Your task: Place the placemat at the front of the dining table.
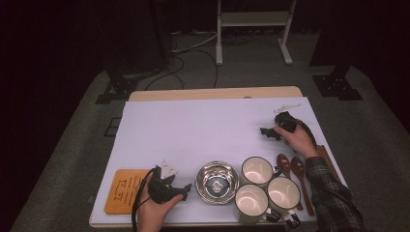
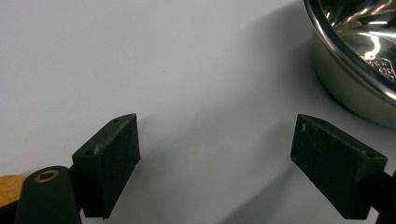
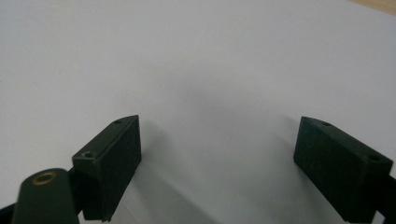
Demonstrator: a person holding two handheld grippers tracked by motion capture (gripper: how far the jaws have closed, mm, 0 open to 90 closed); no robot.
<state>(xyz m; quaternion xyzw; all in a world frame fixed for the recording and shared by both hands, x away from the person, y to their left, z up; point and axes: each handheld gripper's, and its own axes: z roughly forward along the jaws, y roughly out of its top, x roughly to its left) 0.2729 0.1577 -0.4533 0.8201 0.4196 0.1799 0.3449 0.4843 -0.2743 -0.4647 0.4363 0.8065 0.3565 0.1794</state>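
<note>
The left claw (image 1: pixel 186 189) rests on the white counter (image 1: pixel 193 130) at the near edge, jaws apart with nothing between them, just left of the steel bowl (image 1: pixel 217 182), probably lined up to take its rim. The right claw (image 1: pixel 265 131) sits well apart on the far right, jaws equally wide over bare counter, likely parked clear. Three mugs (image 1: pixel 256 170) cluster right of the bowl, two wooden spoons (image 1: pixel 300 169) beside them; a wooden board (image 1: pixel 126 191) lies near left, though its markings are too dim to read.
</note>
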